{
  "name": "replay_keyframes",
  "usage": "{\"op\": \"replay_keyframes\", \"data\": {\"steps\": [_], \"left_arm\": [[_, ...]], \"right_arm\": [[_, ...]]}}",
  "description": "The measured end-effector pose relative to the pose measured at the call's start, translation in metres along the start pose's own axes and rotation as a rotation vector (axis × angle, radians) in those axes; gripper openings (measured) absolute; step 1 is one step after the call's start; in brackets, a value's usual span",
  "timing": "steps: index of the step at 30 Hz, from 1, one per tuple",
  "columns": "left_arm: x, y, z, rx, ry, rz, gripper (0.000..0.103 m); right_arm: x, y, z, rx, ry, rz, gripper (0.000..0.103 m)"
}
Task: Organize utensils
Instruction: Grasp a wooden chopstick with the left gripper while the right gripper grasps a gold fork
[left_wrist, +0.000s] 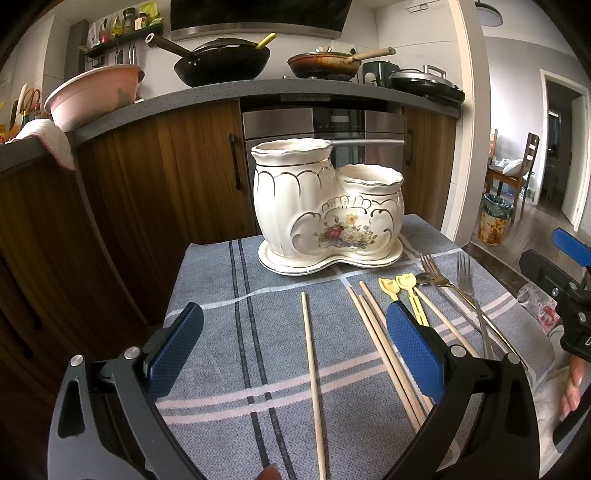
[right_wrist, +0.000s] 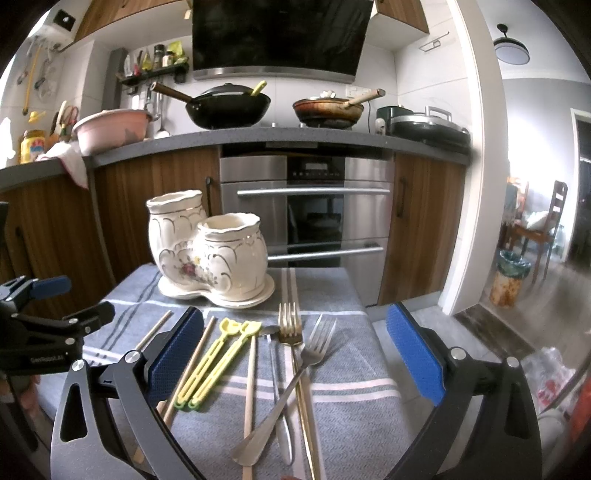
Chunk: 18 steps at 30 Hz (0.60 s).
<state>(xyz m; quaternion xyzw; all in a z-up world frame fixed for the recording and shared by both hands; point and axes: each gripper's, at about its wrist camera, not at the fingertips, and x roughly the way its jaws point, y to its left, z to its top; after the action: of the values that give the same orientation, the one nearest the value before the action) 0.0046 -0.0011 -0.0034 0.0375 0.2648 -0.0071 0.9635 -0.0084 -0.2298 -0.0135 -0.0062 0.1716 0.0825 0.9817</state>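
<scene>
Left tongs (left_wrist: 295, 343) and right tongs (right_wrist: 295, 354) hover spread apart, empty, over the cloth-covered bench (left_wrist: 221, 332). Chopsticks (left_wrist: 314, 369), yellow picks (right_wrist: 214, 362) and forks (right_wrist: 291, 332) lie before the two-pot ceramic utensil holder (left_wrist: 314, 199).

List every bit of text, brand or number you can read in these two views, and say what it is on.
"GenRobot.AI": white lettering on the black body of the left gripper, seen in the right wrist view; small and only just legible.
Oven control panel: tiny markings, too small to read.
Yellow jar on the counter: coloured label, too blurred to read.
Spice bottles on the shelf: labels unreadable.
Ceramic holder: flower pattern only, no text.
</scene>
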Motion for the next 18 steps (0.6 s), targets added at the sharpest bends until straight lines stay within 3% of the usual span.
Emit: {"op": "replay_keyframes", "data": {"steps": [6, 15, 17, 18], "left_arm": [[0.004, -0.001, -0.002, 0.006, 0.022, -0.022, 0.098], [0.022, 0.005, -0.004, 0.009, 0.115, -0.074, 0.098], [0.027, 0.006, -0.005, 0.016, 0.139, -0.085, 0.095], [0.030, 0.006, -0.006, 0.028, 0.148, -0.086, 0.090]], "right_arm": [[0.007, -0.006, -0.001, 0.018, 0.030, -0.006, 0.098], [0.055, -0.027, -0.007, 0.056, 0.201, -0.047, 0.098], [0.063, -0.026, -0.008, 0.053, 0.233, -0.030, 0.097], [0.067, -0.026, -0.008, 0.049, 0.246, -0.021, 0.096]]}}
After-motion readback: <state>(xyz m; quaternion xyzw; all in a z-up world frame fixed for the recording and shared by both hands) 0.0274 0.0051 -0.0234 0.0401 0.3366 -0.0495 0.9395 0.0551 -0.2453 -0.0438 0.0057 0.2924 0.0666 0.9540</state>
